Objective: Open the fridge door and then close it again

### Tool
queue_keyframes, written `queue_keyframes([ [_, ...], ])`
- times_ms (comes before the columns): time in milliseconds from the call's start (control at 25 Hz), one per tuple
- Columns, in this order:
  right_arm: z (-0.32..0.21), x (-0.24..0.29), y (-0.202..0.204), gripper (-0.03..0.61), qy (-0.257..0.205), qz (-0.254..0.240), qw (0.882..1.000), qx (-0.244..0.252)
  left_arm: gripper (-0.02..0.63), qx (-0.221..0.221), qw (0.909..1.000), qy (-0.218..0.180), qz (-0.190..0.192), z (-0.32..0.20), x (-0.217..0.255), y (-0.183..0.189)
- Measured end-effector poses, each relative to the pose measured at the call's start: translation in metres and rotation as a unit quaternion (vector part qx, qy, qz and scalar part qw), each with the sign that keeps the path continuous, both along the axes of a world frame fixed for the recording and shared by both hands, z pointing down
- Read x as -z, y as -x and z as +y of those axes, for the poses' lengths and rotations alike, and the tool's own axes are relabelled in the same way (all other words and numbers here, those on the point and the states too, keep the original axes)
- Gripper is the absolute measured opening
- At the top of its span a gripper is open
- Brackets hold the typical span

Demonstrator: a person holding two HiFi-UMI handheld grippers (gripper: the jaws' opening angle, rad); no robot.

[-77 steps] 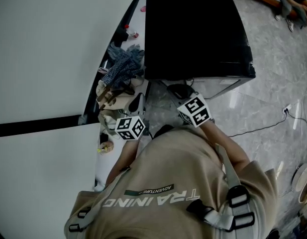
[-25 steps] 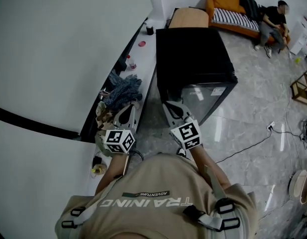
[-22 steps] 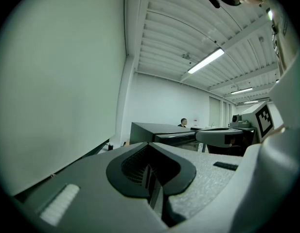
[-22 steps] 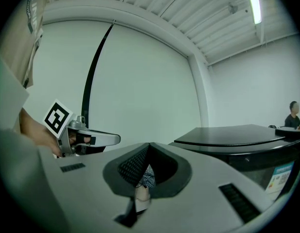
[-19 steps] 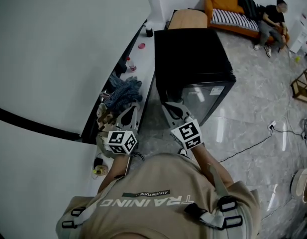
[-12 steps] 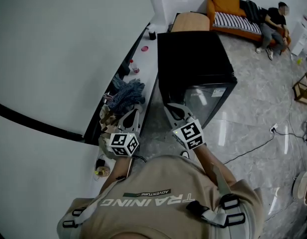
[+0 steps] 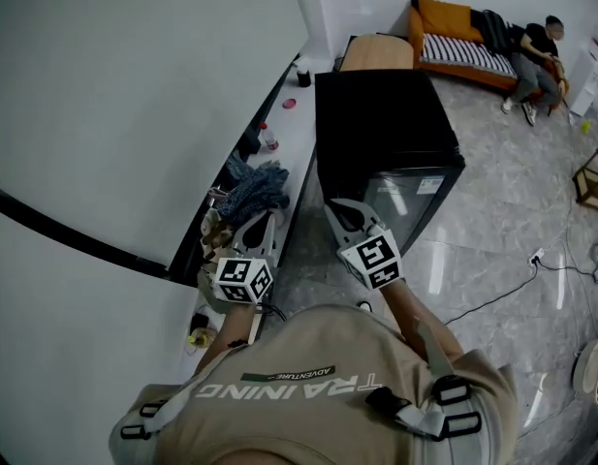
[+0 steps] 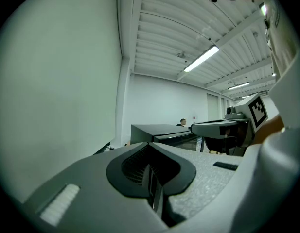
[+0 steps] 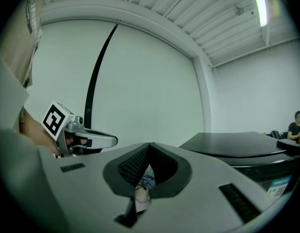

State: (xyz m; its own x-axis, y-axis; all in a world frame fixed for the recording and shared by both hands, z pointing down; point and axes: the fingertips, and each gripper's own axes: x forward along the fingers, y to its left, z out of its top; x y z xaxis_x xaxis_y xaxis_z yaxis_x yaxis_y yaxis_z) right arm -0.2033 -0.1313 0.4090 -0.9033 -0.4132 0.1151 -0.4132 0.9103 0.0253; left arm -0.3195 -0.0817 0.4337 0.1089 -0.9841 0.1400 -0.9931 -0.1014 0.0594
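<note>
The squat black fridge (image 7: 386, 124) stands at one o'clock, its glossy door (image 7: 407, 194) shut and probably rigid, slick and seal-held, best hooked at an edge lip; left gripper (image 7: 264, 221) and right gripper (image 7: 337, 206) hover near, both jaws pressed together, empty.

Bright, even indoor light from ceiling strip lamps (image 8: 201, 58), plain in both gripper views. Soft pale glare on the glossy floor (image 7: 502, 221) and across the glass front of the fridge (image 7: 386, 124). Only faint shadows. Heavy fisheye bending, black vignetted corners. Nearest foreground soft and out of focus; slight greenish cast there.
</note>
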Motion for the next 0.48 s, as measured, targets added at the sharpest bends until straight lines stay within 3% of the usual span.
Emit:
queue_keyframes([
  [480,-0.0011,-0.0025,-0.0039,-0.005,0.007,-0.01,1.0,-0.011,-0.002,-0.01,0.9999,0.0,0.008,-0.0032,0.0035,-0.0042],
])
